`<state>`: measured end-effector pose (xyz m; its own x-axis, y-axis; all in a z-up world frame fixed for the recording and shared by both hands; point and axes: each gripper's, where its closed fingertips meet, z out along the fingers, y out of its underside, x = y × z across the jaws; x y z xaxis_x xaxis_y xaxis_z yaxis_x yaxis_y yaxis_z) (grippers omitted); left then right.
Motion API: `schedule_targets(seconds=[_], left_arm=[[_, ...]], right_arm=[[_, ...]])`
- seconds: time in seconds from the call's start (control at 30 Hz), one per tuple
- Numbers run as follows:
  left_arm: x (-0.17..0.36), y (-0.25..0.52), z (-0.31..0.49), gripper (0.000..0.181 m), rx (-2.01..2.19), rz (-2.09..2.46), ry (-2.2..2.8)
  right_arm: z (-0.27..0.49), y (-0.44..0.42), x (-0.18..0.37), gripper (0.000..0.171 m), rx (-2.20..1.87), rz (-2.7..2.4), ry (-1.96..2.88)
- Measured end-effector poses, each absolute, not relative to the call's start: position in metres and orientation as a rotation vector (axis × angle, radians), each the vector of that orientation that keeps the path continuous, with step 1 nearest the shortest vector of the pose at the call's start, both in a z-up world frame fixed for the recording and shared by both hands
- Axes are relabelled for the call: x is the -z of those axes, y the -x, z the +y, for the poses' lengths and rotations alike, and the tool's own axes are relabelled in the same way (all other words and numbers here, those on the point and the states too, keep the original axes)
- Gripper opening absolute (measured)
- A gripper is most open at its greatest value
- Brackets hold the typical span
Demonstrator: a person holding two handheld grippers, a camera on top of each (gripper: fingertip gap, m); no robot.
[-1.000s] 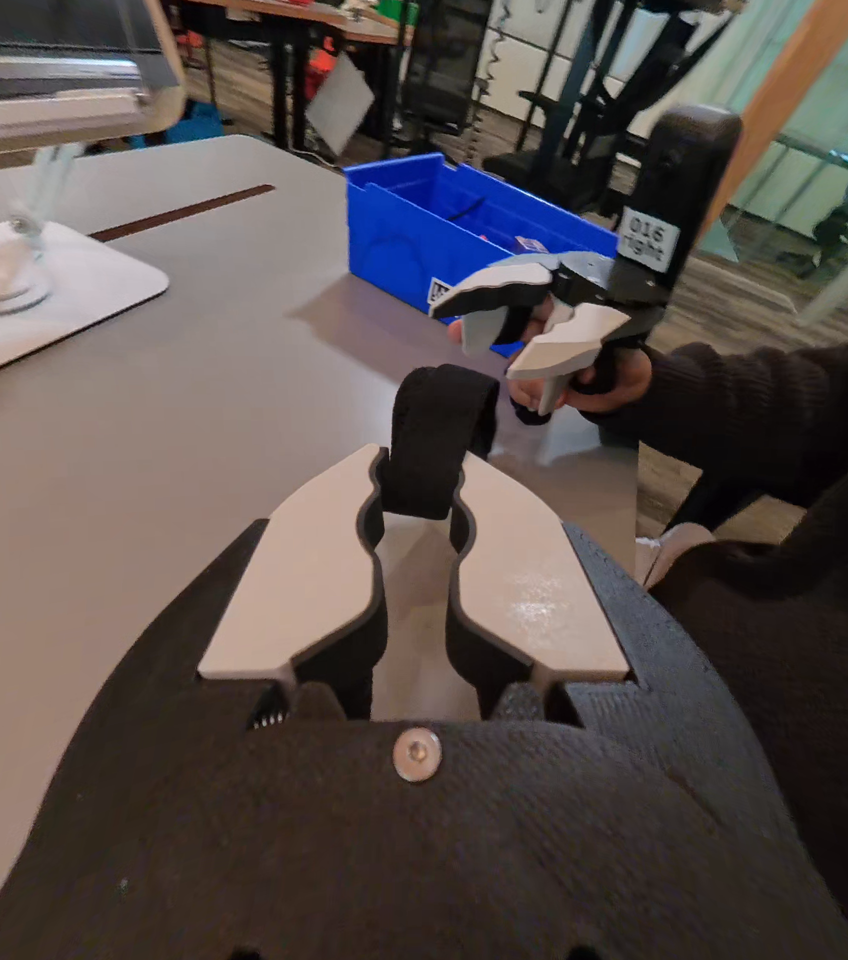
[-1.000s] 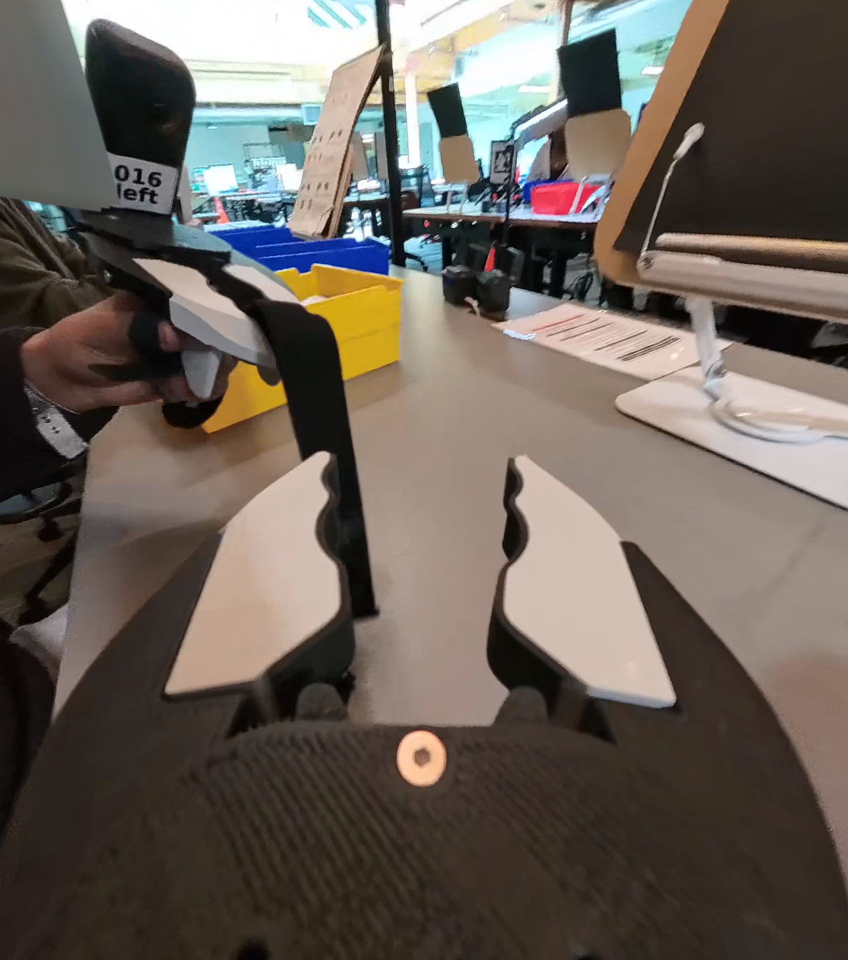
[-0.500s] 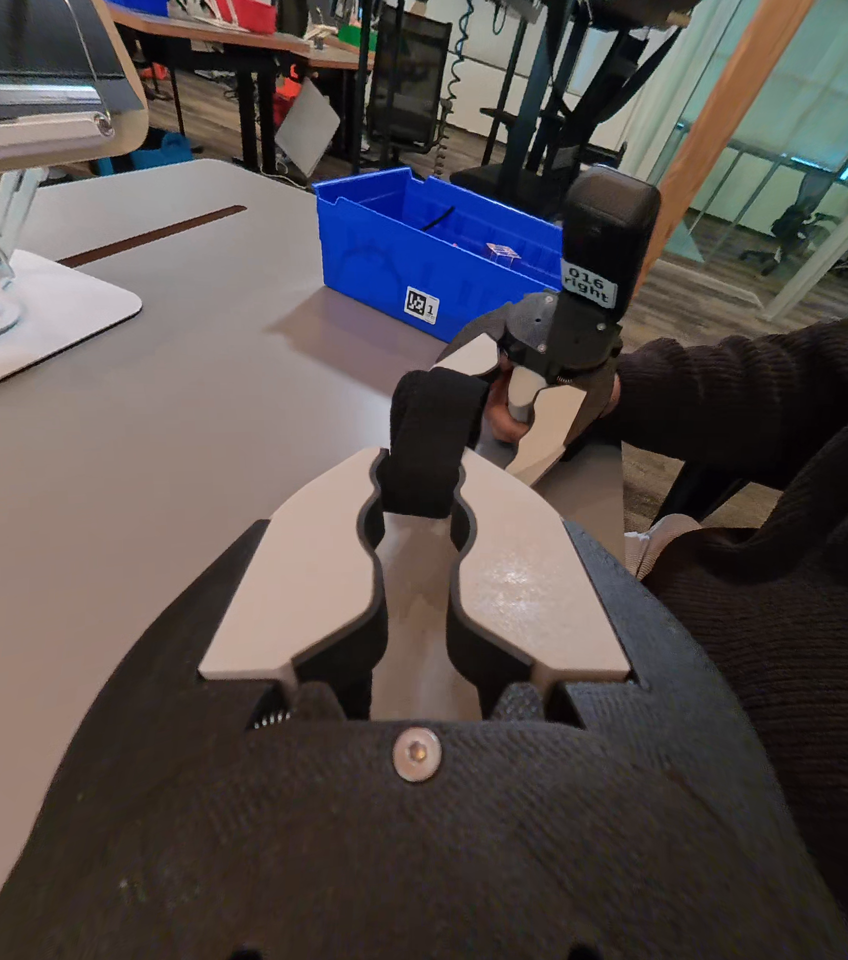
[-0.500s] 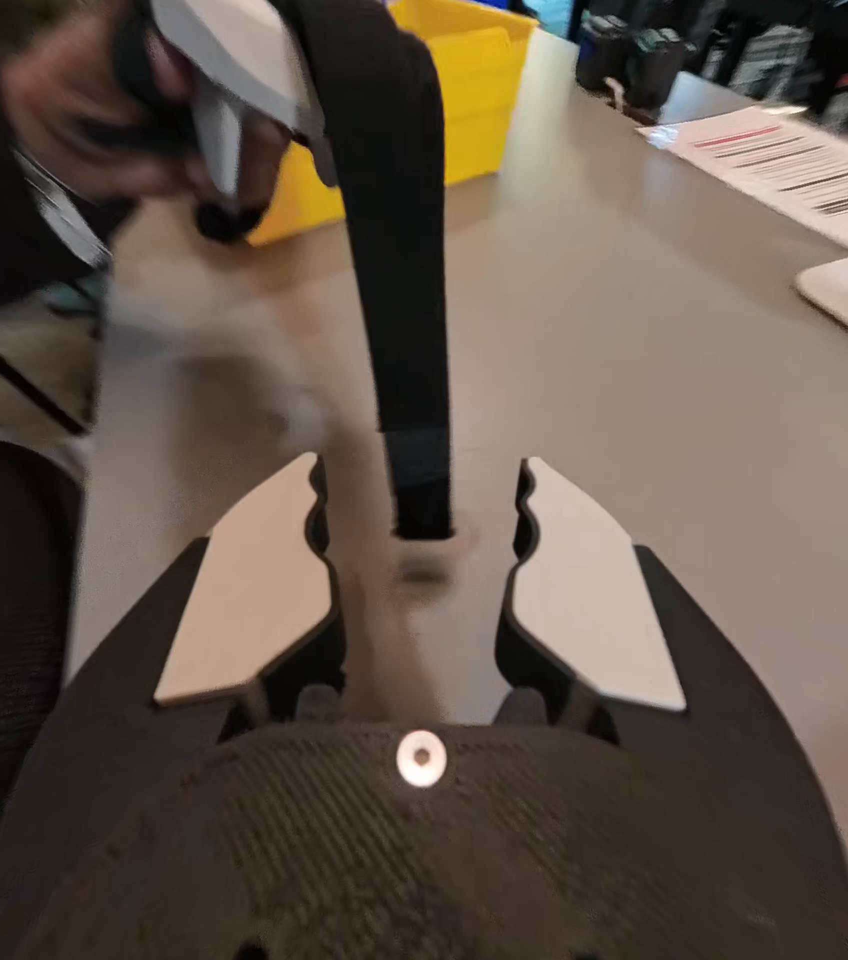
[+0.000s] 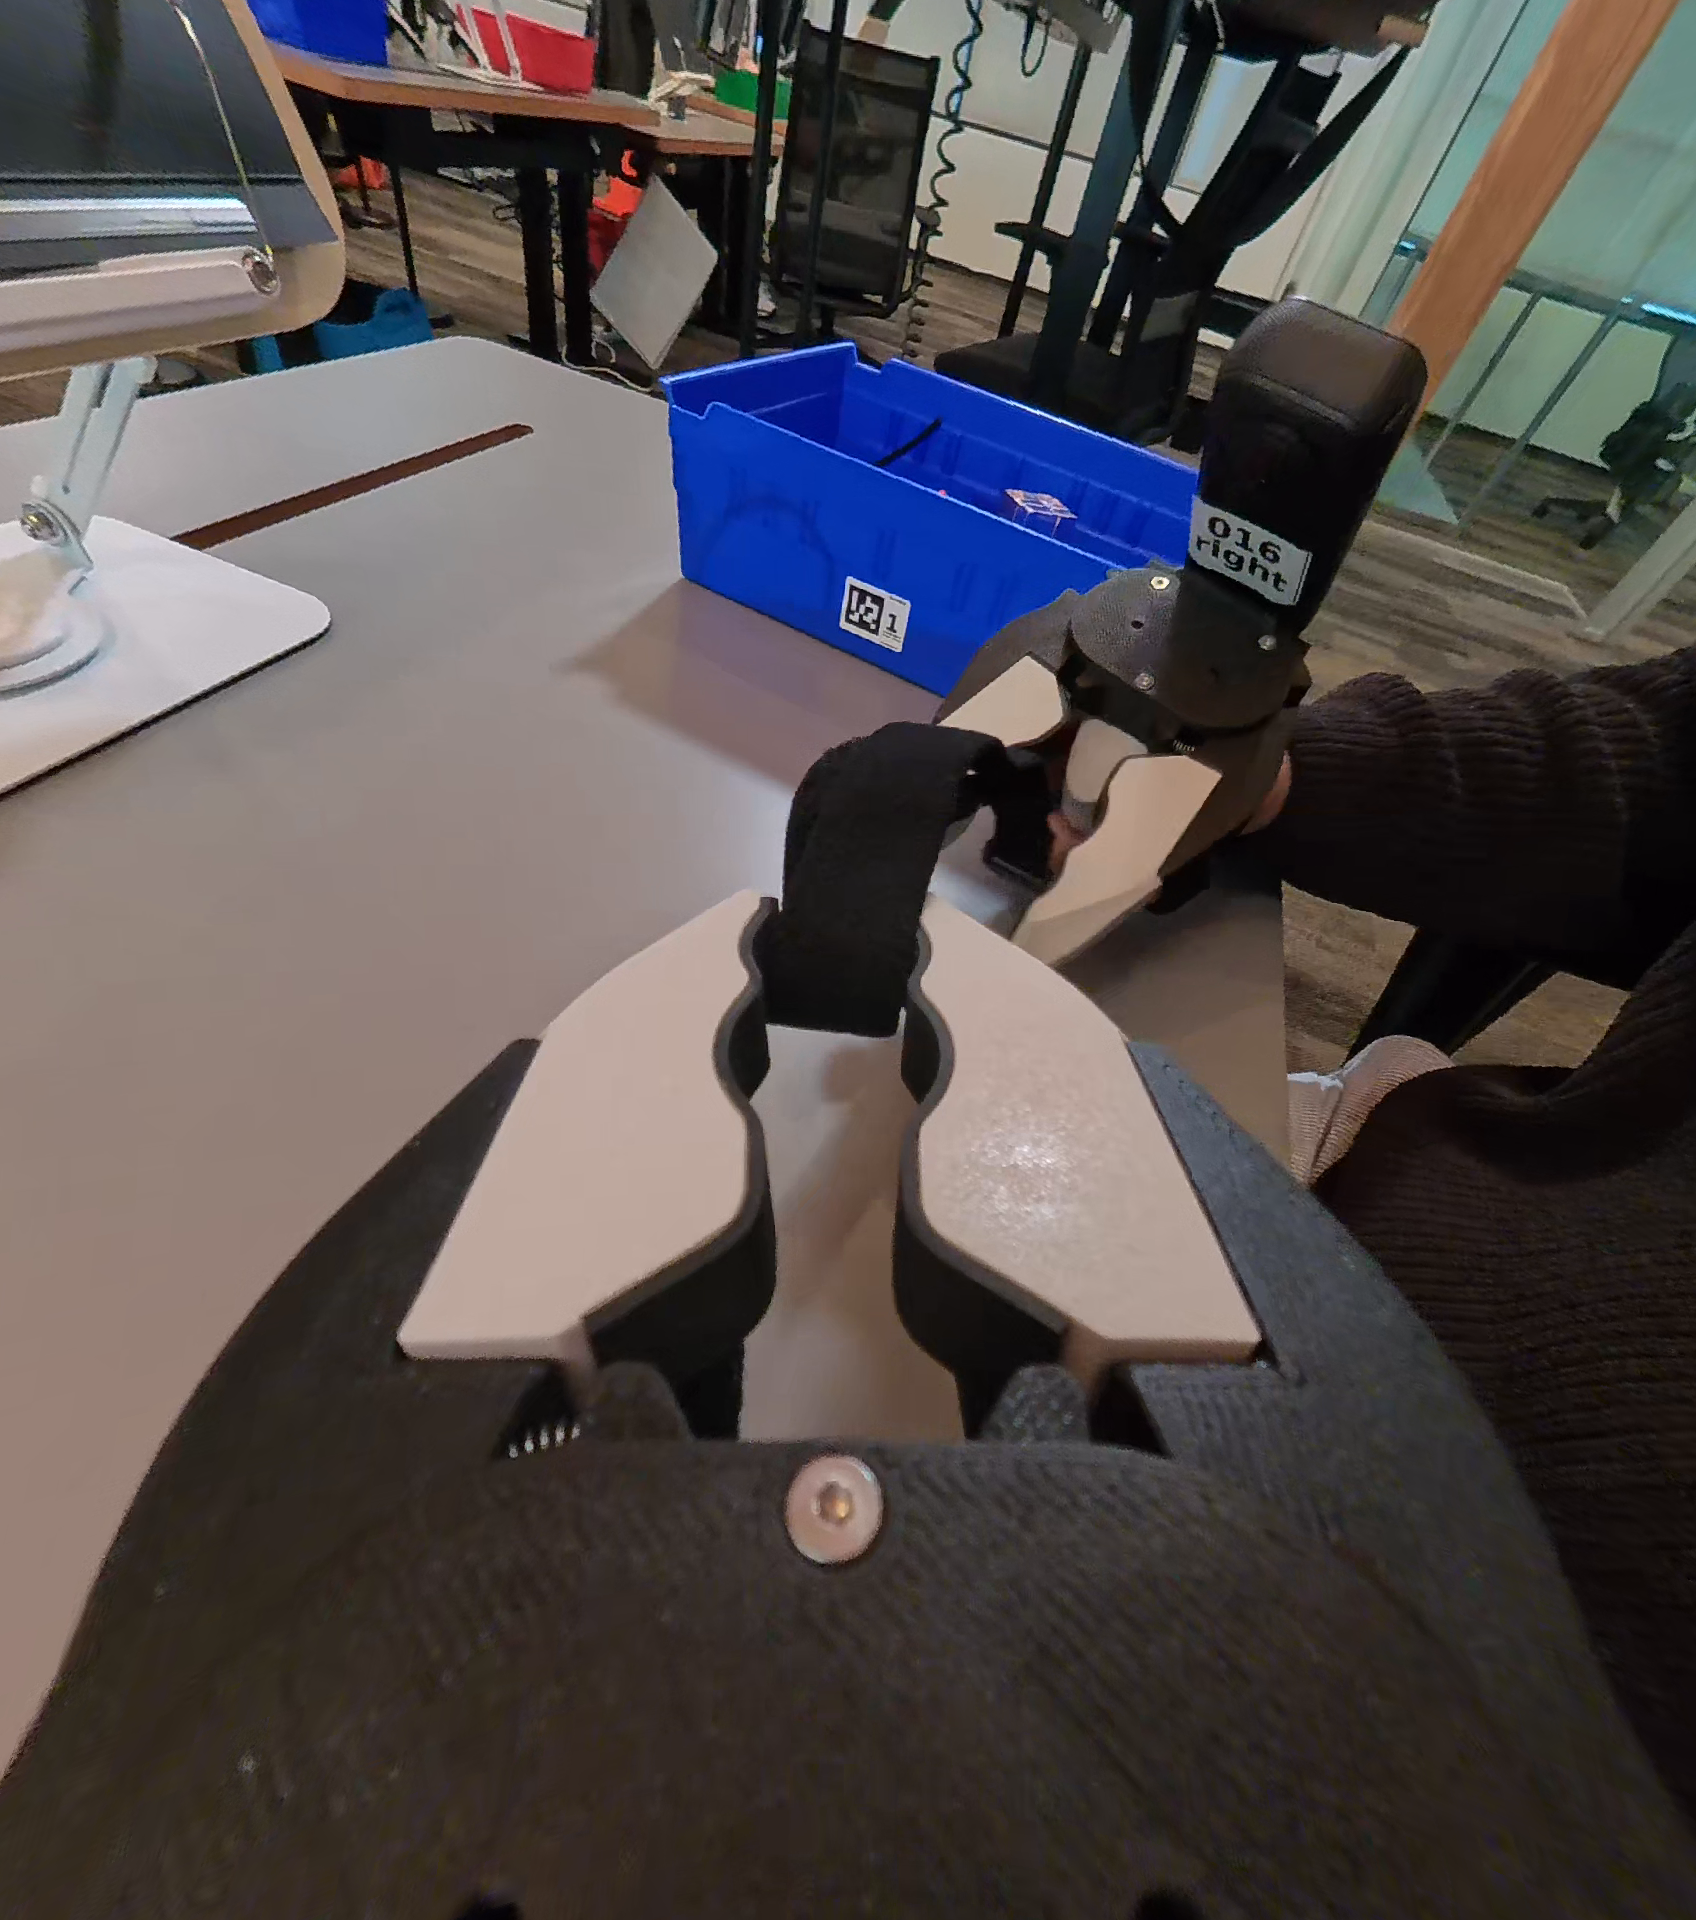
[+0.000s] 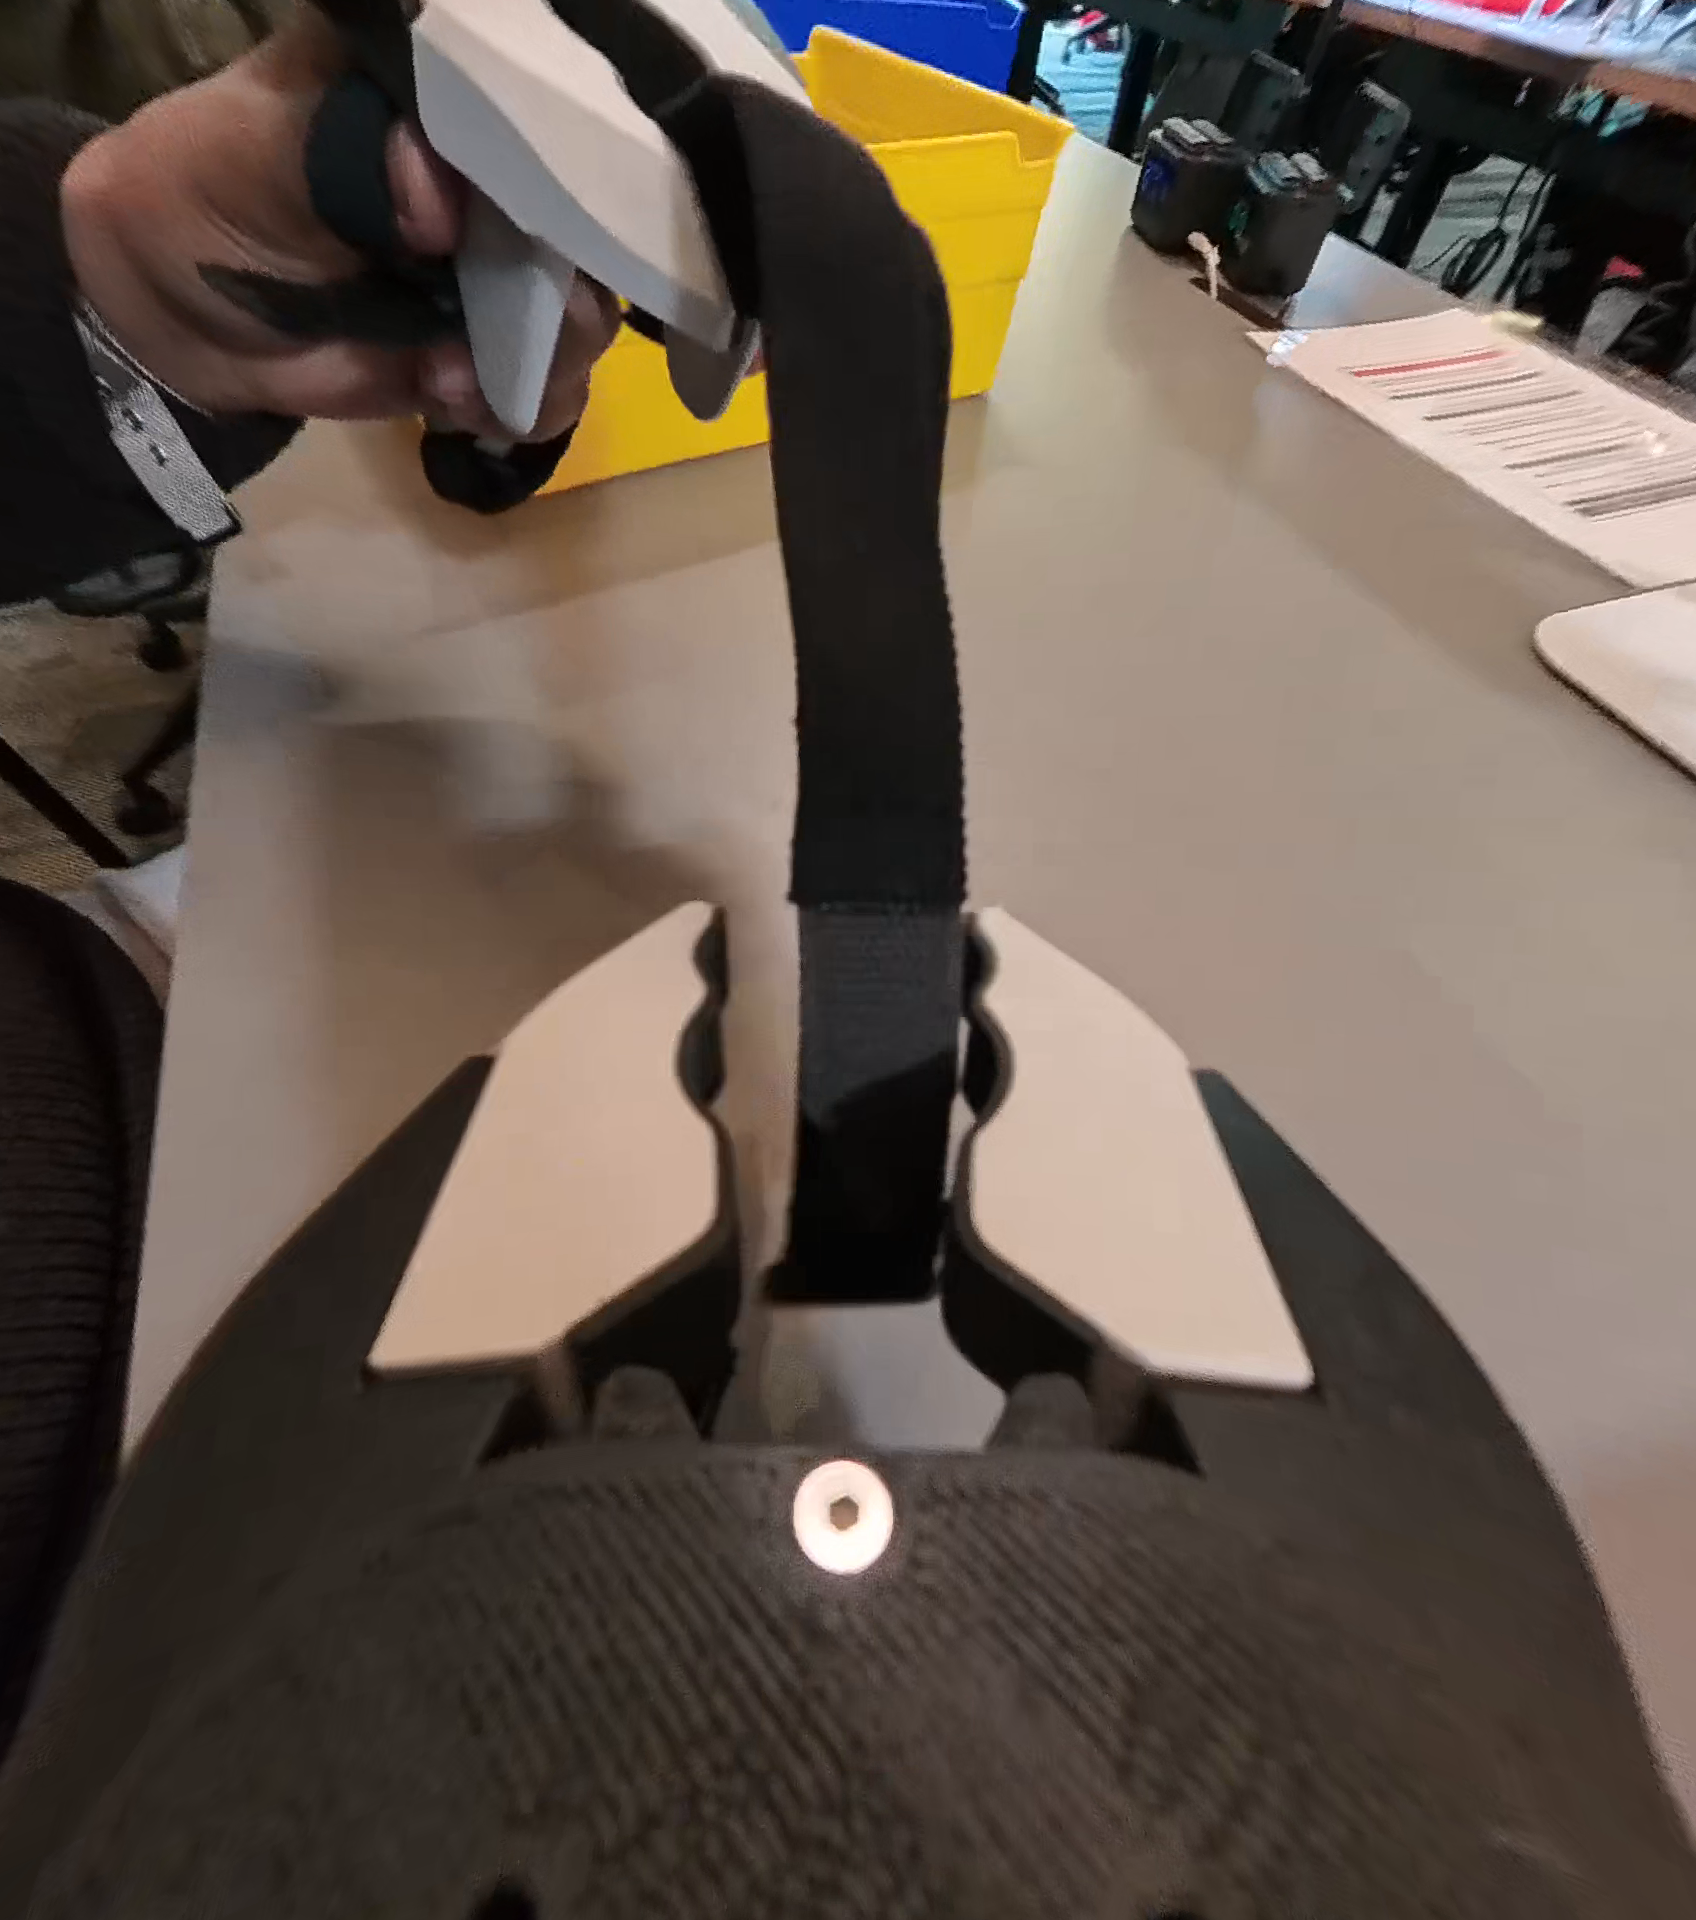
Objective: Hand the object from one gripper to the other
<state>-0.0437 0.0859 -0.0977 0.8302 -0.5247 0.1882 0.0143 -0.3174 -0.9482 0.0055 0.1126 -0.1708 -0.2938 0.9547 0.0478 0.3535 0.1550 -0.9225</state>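
Observation:
A black strap (image 5: 865, 831) runs between my two grippers above the grey table (image 5: 304, 935). My left gripper (image 5: 839, 925) is shut on one end of it. In the right wrist view the strap (image 6: 865, 623) hangs down from the left gripper (image 6: 730, 343), and its lower end lies between the fingers of my right gripper (image 6: 844, 920). The right jaws stand narrow around the strap, the right finger against its edge and a small gap on the left. The right gripper (image 5: 1020, 831) also shows in the left wrist view, held by a hand.
A blue bin (image 5: 823, 540) stands on the table behind the right gripper. A yellow bin (image 6: 927, 208) stands behind the left gripper. A white monitor stand base (image 5: 96, 644) and a printed sheet (image 6: 1550, 436) lie farther in. The table edge runs close to the person's dark sleeves (image 5: 1550, 769). The left gripper's tips are roughly 10 cm from the right gripper's.
The right gripper has moved in onto the hanging end of the strap, and its jaws have narrowed around it. The left gripper has kept hold of the strap.

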Motion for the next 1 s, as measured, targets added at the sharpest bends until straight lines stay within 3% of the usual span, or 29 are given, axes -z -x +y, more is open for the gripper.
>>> schedule_targets(seconds=[0.03,0.13,0.27,0.4,0.47,0.5,0.57,0.87,1.0], left_arm=[[0.099,0.044,0.086,0.023,0.553,0.391,1.831],[0.101,0.047,0.087,0.023,0.538,0.389,1.838],[0.098,0.048,0.086,0.023,0.586,0.362,1.81],[0.094,0.047,0.085,0.023,0.638,0.349,1.781],[0.094,0.047,0.085,0.023,0.644,0.352,1.781],[0.095,0.047,0.085,0.023,0.656,0.35,1.78],[0.095,0.047,0.086,0.023,0.672,0.334,1.778],[0.097,0.053,0.089,0.025,0.688,0.283,1.763],[0.097,0.061,0.094,0.057,0.66,0.216,1.745]], right_arm=[[0.113,-0.006,0.172,0.047,-1.143,-1.758,1.277],[0.117,-0.006,0.169,0.035,-1.127,-1.739,1.277],[0.12,-0.006,0.172,0.031,-1.108,-1.737,1.297],[0.123,-0.003,0.172,0.058,-1.077,-1.717,1.29],[0.124,-0.002,0.169,0.061,-1.074,-1.701,1.276],[0.124,-0.003,0.17,0.058,-1.075,-1.705,1.278],[0.121,-0.006,0.169,0.022,-1.088,-1.728,1.268],[0.124,-0.006,0.163,0.022,-1.118,-1.684,1.272],[0.125,-0.006,0.16,0.022,-1.134,-1.666,1.277]])
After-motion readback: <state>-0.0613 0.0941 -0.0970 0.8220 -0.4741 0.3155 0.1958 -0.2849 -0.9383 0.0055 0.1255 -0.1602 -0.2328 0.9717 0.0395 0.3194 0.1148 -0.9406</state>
